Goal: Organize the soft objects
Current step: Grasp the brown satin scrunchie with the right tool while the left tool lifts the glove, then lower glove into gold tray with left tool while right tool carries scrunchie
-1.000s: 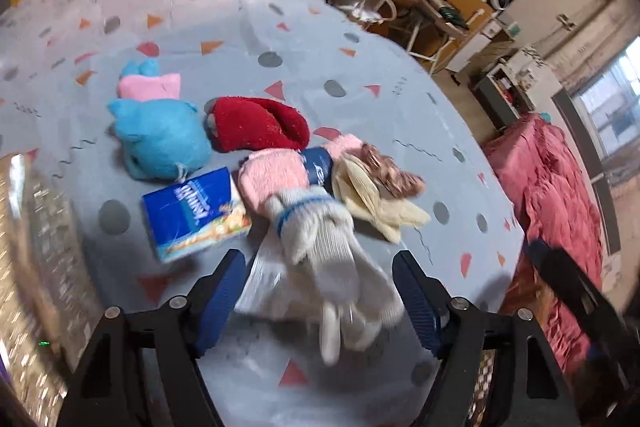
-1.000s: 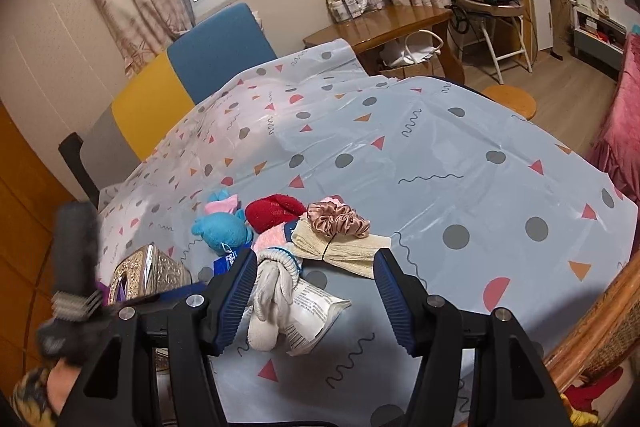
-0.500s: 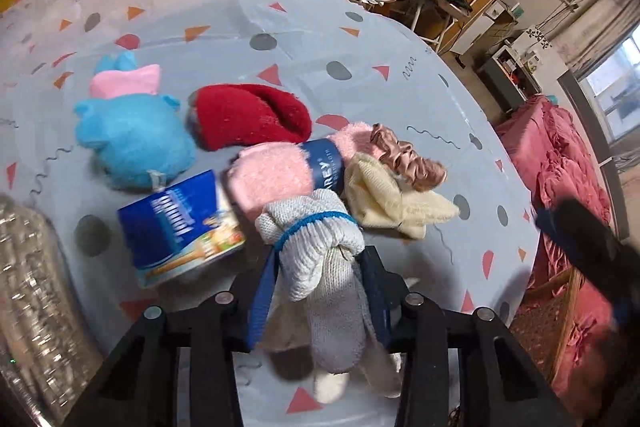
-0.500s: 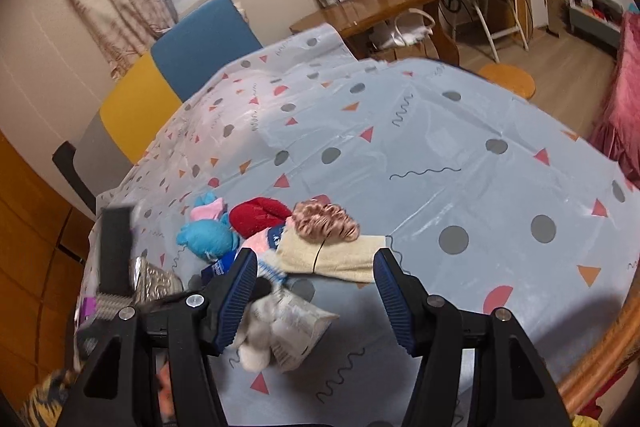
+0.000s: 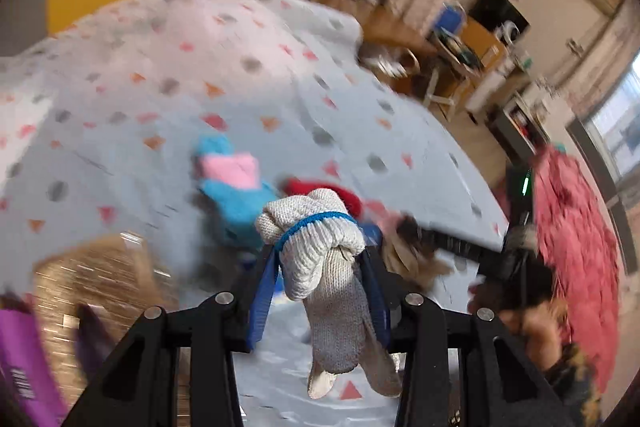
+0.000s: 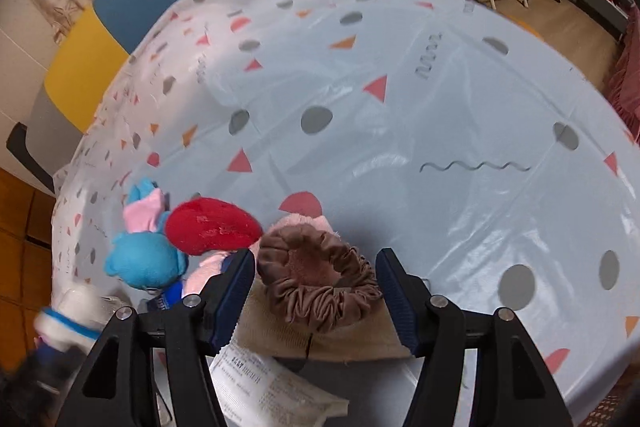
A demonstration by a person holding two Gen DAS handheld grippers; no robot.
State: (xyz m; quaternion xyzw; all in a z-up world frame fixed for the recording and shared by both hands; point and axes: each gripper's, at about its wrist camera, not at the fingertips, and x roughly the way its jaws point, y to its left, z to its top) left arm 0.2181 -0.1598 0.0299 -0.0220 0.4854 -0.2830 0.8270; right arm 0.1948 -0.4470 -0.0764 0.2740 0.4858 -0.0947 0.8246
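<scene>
Gripping the bundled grey gloves [image 5: 320, 247], the left gripper [image 5: 320, 291] has its jaws clenched on the soft knit just below the blue band, clear of the worktop [image 5: 120, 107]; light and limp, its fingers dangle. In the right view, the right gripper [image 6: 316, 291] stands released around a brown scrunchie [image 6: 316, 287], squashy, near the worktop's front edge.

One grey glove bundle [image 5: 320, 259], one brown scrunchie [image 6: 316, 283], one red plush [image 6: 212, 227], one blue plush [image 6: 144, 261].
</scene>
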